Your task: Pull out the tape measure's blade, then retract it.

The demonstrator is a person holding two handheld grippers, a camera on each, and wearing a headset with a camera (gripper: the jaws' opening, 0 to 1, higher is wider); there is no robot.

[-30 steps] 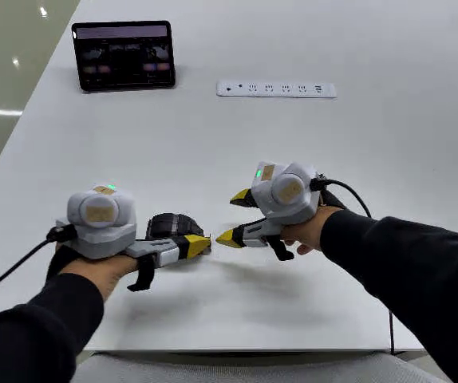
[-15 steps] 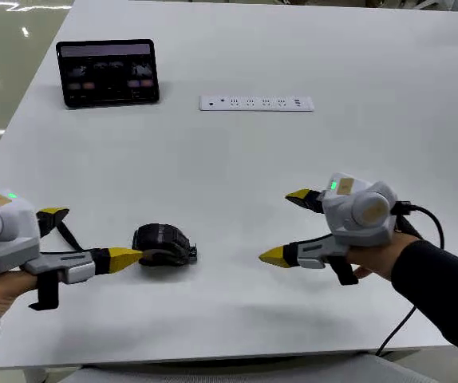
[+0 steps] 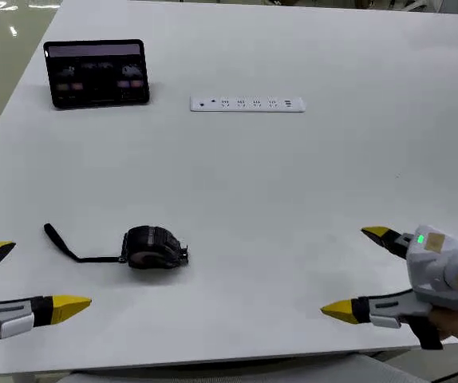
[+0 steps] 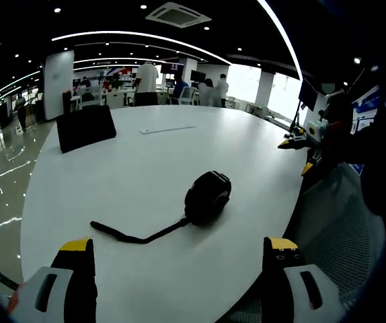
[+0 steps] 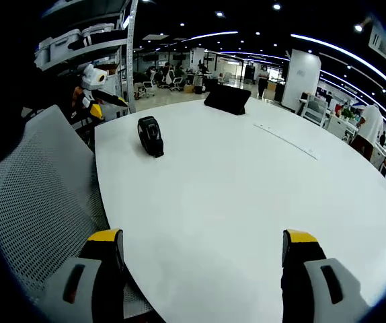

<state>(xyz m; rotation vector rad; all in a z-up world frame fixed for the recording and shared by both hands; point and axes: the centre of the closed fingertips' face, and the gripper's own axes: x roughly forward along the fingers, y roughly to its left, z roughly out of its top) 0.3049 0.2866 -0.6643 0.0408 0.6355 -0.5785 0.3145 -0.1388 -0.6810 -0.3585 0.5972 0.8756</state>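
- Tape measure (image 3: 153,247): sits on the white bench (image 3: 309,175) close to the near edge, left of the middle. Nothing touches it.
- Look of it: a dark, rounded case, mostly black with a greyish band. In the left gripper view (image 4: 208,196) it appears to stand on its edge rather than lie flat, though I am not certain.
- A thin black strap (image 3: 73,249) trails from the case toward the left edge and lies flat and slack. It is a strap, not the blade.
- No blade shows outside the case, so I judge it fully wound in.
- Left gripper (image 3: 33,276): jaws spread wide and holding nothing. It hovers at the near left corner, facing the case, with the strap's end nearest to it.
- Right gripper (image 3: 358,272): jaws also apart and empty. It hovers by the near edge at the right, well apart from the case.
- Reading of the stance: both claws sit out to the sides at rest, leaving the case free. One would need to pin the body while the other takes the blade tip.
- Tablet (image 3: 96,72) stands propped near the far left corner, its screen facing the person.
- Power strip (image 3: 247,104) lies toward the far edge, well clear of the work.
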